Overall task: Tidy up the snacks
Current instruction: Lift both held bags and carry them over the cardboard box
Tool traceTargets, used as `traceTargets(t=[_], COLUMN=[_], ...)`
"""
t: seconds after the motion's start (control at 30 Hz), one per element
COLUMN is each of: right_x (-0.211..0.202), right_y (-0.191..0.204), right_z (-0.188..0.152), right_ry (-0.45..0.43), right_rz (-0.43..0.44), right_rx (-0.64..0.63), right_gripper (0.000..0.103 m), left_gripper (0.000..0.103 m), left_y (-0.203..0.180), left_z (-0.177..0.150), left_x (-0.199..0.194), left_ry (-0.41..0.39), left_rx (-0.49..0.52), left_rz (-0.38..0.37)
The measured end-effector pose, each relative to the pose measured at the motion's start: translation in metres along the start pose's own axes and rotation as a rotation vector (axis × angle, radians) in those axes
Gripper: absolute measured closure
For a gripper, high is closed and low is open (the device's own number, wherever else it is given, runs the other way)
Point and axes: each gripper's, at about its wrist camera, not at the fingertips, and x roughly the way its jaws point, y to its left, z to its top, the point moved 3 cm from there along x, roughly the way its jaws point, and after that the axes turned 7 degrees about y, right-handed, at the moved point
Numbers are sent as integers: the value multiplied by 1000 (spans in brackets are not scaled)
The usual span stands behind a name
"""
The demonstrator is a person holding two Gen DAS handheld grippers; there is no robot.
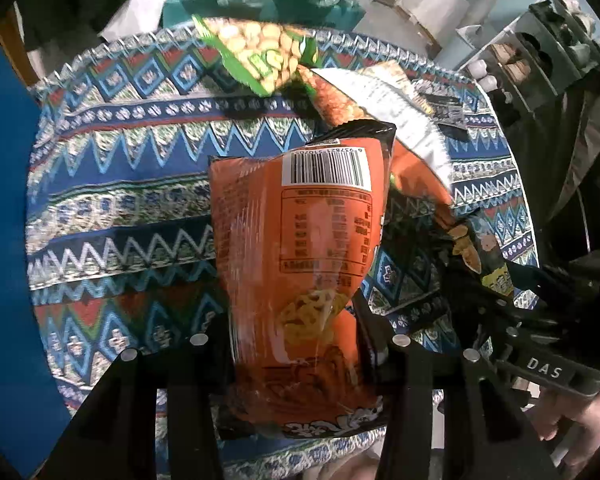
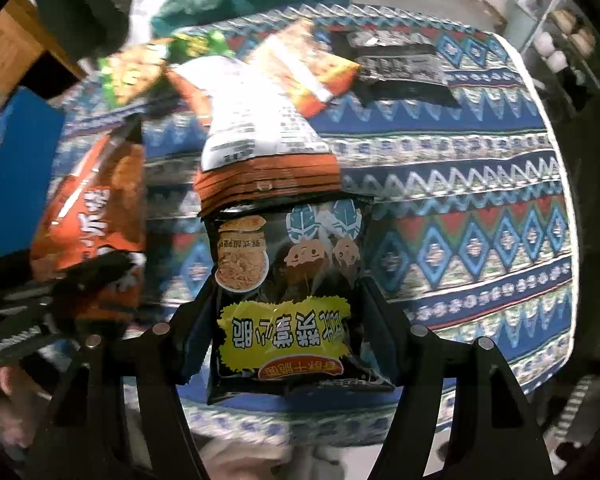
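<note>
My left gripper (image 1: 296, 320) is shut on an orange snack bag (image 1: 300, 256) with a barcode and holds it above the patterned tablecloth (image 1: 120, 184). My right gripper (image 2: 288, 288) is shut on a black snack bag (image 2: 288, 300) with a yellow label. The orange bag also shows at the left of the right wrist view (image 2: 92, 216), held by the left gripper (image 2: 72, 280). The right gripper (image 1: 512, 312) with the black bag (image 1: 476, 256) shows at the right of the left wrist view.
Further snack bags lie at the far side of the table: a green peanut bag (image 1: 256, 52), an orange-and-white bag (image 2: 260, 132), an orange packet (image 2: 308, 68) and a black packet (image 2: 396, 60). A blue board (image 1: 4, 240) stands at the left. Shelving (image 1: 540, 48) stands at the far right.
</note>
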Motion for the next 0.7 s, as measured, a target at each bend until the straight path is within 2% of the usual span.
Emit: traceTargets(t=[0.17, 0.4, 0.7], right_x=[-22, -56, -75], right_y=[17, 31, 52], right_z=[-3, -1, 7], right_ry=[-42, -104, -170], right_rz=[46, 58, 46], right_rx=[-30, -70, -89], right_gripper=[35, 35, 35], left_gripper=[55, 55, 55], left_y=[3, 13, 21], left_z=[-6, -15, -17], left_x=[-26, -57, -88], left_ry=[-44, -93, -156], left_rx=[-1, -5, -5], left_rz=[-5, 8, 44])
